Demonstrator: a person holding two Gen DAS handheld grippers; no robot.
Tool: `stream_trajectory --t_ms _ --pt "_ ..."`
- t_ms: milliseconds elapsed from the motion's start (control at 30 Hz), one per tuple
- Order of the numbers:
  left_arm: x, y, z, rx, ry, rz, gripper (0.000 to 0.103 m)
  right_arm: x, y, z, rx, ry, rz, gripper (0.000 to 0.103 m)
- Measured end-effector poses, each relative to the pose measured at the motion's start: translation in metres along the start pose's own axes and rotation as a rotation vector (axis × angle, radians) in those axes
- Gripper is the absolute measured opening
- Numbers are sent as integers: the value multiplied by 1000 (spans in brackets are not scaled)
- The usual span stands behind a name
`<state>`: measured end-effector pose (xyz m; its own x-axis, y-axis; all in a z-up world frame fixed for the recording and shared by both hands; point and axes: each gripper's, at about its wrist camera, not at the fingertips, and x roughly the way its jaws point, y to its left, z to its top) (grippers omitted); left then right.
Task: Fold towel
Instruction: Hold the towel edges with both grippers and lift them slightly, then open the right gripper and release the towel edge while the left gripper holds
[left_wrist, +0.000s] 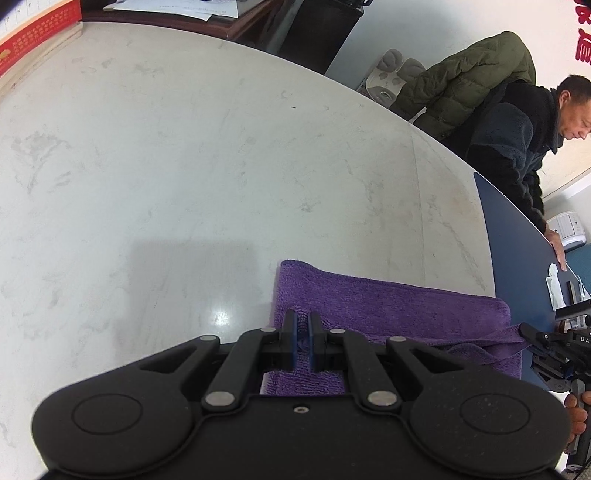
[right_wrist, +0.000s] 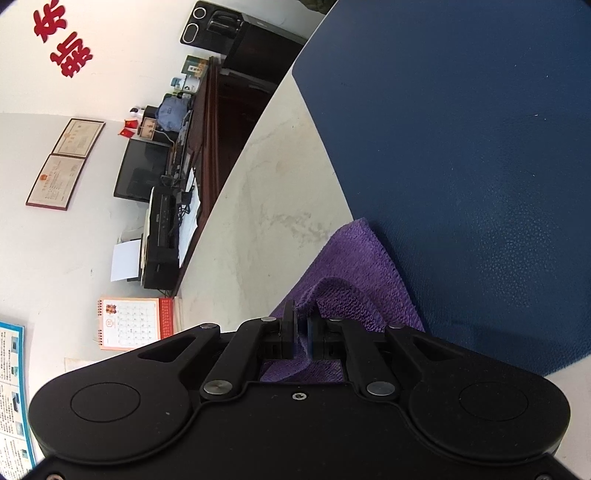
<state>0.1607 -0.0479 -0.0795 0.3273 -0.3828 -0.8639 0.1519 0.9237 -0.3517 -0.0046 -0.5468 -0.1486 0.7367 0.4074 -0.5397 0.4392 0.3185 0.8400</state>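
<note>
One nubby purple terry towel (left_wrist: 388, 302)

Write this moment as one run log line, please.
left gripper: shut on purple towel | right gripper: shut on purple towel | fold: unfinished

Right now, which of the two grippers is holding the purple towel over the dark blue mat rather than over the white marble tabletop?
The right gripper: it pinches the purple terry towel beside the dark blue mat; the left gripper grips it over white marble tabletop.
</note>
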Motion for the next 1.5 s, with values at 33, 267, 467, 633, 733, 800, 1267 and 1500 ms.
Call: stream_trajectory --t_ms 33,267,467,633,733,800,1267,1500 --pt "0 1 1 -5 -4 -1 5 2 -1 1 6 0 1 4" --pt "-5 5 8 -33 -17 -15 5 6 -1 8 28 0 28 4" --pt "-8 5 12 -42 -34 -20 5 4 -1 9 55 -7 60 4" --pt "-4 4 15 -39 -34 -21 5 7 -5 12 76 -20 72 4" --pt "-1 3 17 -33 -35 -15 5 12 -11 14 104 -23 74 4" --pt "1 4 19 -32 -37 -10 5 16 -14 15 119 -25 71 4" --pt "15 8 22 -23 -29 25 6 31 -30 20 188 -66 56 23" --pt "16 9 24 -13 -34 38 6 28 -31 22 178 -87 32 25"
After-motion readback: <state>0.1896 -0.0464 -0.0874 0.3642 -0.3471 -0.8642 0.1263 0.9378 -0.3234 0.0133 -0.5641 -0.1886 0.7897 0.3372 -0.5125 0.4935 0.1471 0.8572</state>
